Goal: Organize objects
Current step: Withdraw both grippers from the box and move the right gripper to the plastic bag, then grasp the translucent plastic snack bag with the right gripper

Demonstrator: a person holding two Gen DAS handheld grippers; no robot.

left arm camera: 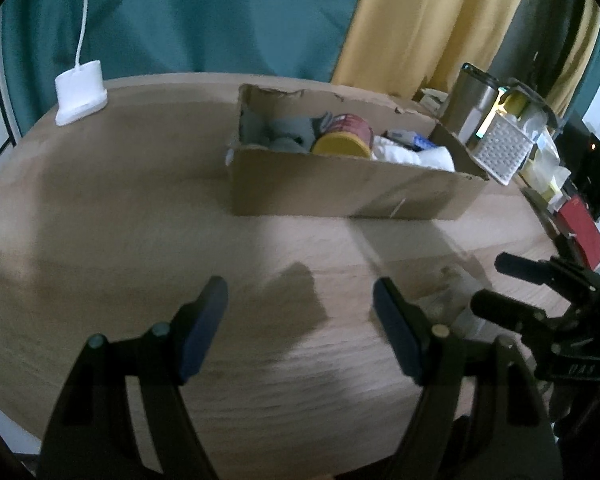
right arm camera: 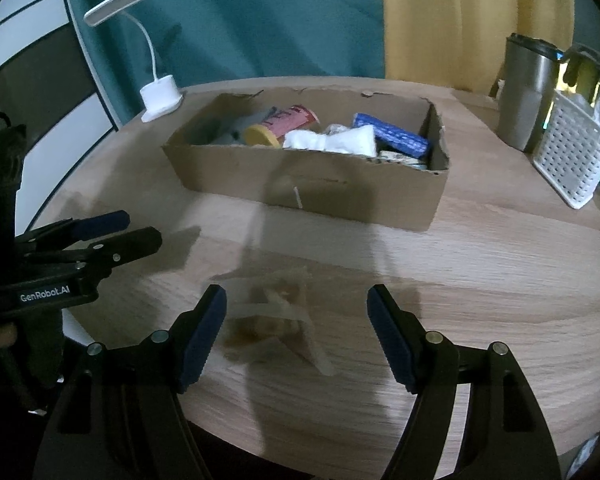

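Both grippers are held above the wooden table (right arm camera: 480, 264), each with its jaws spread wide and nothing between them. The left gripper (left arm camera: 300, 324) faces bare tabletop. The right gripper (right arm camera: 296, 328) is aimed at a clear plastic packet (right arm camera: 280, 312), which lies flat on the table in line with the gap between the fingertips — the frame is blurred there, so the packet's contents cannot be identified.

The cardboard box (right arm camera: 308, 176) stands further back on the table, top open. It already holds a red canister with a yellow lid (right arm camera: 284, 124), a white cloth (right arm camera: 332, 140), a blue wrapped item (right arm camera: 392, 132) and, at the left end in the left wrist view, a grey fabric item (left arm camera: 288, 132). Outside the box stand a white desk lamp (right arm camera: 160, 96) to the rear left, and a steel tumbler (right arm camera: 524, 92) and a white perforated basket (right arm camera: 572, 156) to the right.

Step in hand, as judged: pickup of the last loose item, the packet, for transfer into the box.

Next move calls for:
- lowering the right gripper until the fingertips bracket the packet
- closing on a raised fold or edge — thin film lying flat is likely to slip or crumple
- lifting clear of the near box wall before release
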